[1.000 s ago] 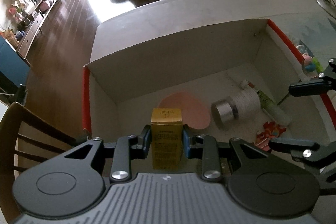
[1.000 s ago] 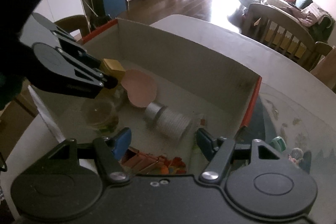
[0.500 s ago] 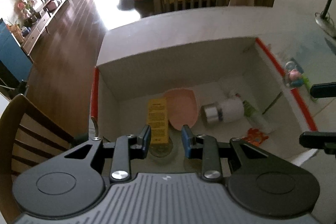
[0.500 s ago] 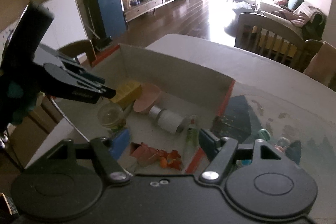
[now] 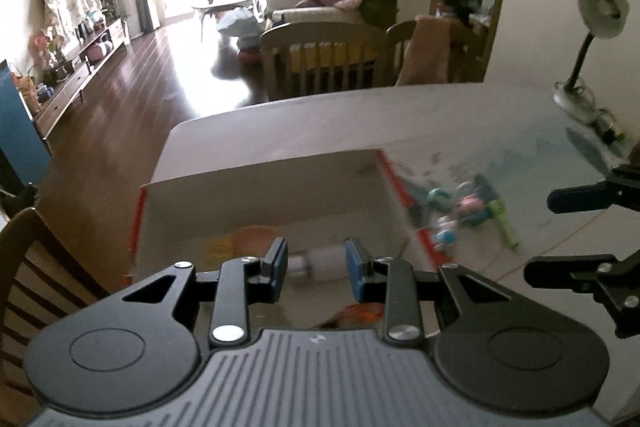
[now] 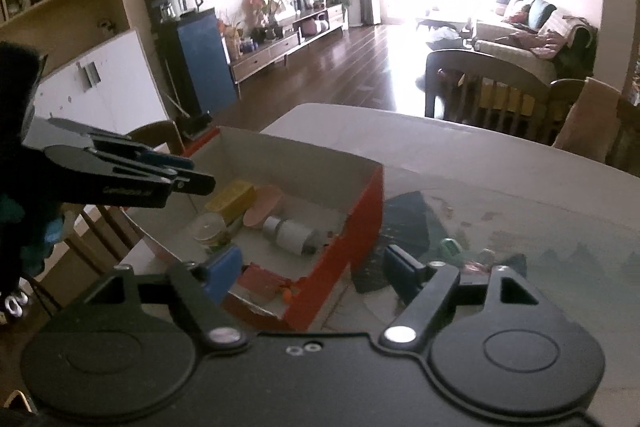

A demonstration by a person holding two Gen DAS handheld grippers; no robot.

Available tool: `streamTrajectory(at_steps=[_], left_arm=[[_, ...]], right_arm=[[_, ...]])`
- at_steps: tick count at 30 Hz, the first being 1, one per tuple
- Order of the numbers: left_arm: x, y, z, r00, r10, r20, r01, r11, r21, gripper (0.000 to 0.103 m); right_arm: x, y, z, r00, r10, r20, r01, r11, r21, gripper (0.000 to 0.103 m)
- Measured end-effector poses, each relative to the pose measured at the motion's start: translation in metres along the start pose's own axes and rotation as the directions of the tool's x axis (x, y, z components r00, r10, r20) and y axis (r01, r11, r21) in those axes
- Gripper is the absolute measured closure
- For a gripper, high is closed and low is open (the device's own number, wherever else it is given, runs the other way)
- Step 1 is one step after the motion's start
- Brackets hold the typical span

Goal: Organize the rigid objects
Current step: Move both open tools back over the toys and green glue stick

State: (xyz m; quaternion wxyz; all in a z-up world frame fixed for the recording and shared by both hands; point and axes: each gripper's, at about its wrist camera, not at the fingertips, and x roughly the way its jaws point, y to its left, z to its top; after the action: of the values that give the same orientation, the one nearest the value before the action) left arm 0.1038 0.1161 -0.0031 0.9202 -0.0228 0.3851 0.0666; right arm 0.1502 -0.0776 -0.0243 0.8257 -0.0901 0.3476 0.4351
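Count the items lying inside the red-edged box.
5 visible in the red-edged box: yellow carton at the far left, pink oval dish beside it, clear round jar, silver-capped white bottle mid-floor, orange-red packet nearest. The near wall may hide more.

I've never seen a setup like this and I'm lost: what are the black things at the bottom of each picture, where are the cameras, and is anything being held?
Each black shape is a handheld claw that a person carries, one per hand, with a wide-angle camera looking forward along its two blue-tipped fingers. One picture comes from the left claw, the other from the right claw; each claw also shows in the other's view. Both claws are open and hold nothing. On the table stands a red-sided cardboard box. In it lie a yellow box, a pink flat piece, a white bottle and a round jar. Small colourful toys lie on the table beside it.
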Motion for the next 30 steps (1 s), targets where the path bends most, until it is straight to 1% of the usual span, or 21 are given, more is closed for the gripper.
streamTrajectory(at_steps=[2,3,4,5,7,14,17,20,21,22,24,30], left_arm=[[-0.004,-0.011,0.001,1.0,-0.004,0.013,0.004,1.0,-0.006,0.051],[-0.007,-0.016,0.001,1.0,-0.002,0.029,0.003,1.0,-0.012,0.029],[-0.009,-0.023,-0.001,0.999,-0.003,0.047,0.004,1.0,-0.017,0.023],[-0.011,-0.029,-0.001,0.998,-0.009,0.057,0.01,1.0,-0.016,0.023],[-0.01,-0.04,-0.001,0.999,-0.013,0.051,0.014,1.0,-0.019,0.023],[0.0,-0.085,-0.005,0.998,-0.037,0.048,0.039,0.999,-0.039,0.023],[0.008,-0.104,-0.007,0.998,-0.038,0.05,0.04,0.998,-0.045,0.019],[0.017,-0.118,-0.008,0.998,-0.042,0.05,0.045,0.997,-0.065,0.018],[0.02,-0.122,-0.008,0.998,-0.039,0.047,0.042,0.996,-0.074,0.015],[0.024,-0.126,-0.008,0.998,-0.035,0.043,0.038,0.996,-0.082,0.009],[0.031,-0.135,-0.011,0.999,-0.029,0.045,0.033,0.995,-0.093,0.001],[0.057,-0.163,-0.013,0.999,-0.016,0.029,0.019,0.995,-0.103,0.001]], right_arm=[[-0.01,-0.01,-0.004,1.0,-0.003,0.008,0.003,1.0,0.013,0.019],[-0.014,-0.013,-0.006,1.0,-0.004,0.009,0.003,1.0,0.02,0.019],[-0.018,-0.019,-0.008,1.0,-0.005,0.01,0.005,1.0,0.028,0.019],[-0.021,-0.023,-0.011,1.0,-0.011,0.01,0.011,0.999,0.032,0.019],[-0.028,-0.033,-0.016,1.0,-0.029,0.01,0.029,0.999,0.039,0.018],[-0.046,-0.074,-0.034,0.997,-0.073,0.011,0.072,0.995,0.062,0.012],[-0.051,-0.092,-0.039,0.996,-0.086,0.007,0.085,0.994,0.066,0.011],[-0.055,-0.109,-0.044,0.996,-0.093,0.001,0.092,0.993,0.075,0.011],[-0.056,-0.115,-0.046,0.996,-0.094,-0.002,0.094,0.993,0.076,0.011],[-0.056,-0.12,-0.047,0.995,-0.098,-0.005,0.098,0.992,0.076,0.011],[-0.056,-0.13,-0.05,0.995,-0.104,-0.012,0.104,0.992,0.077,0.011],[-0.047,-0.157,-0.057,0.992,-0.12,-0.044,0.123,0.989,0.085,0.011]])
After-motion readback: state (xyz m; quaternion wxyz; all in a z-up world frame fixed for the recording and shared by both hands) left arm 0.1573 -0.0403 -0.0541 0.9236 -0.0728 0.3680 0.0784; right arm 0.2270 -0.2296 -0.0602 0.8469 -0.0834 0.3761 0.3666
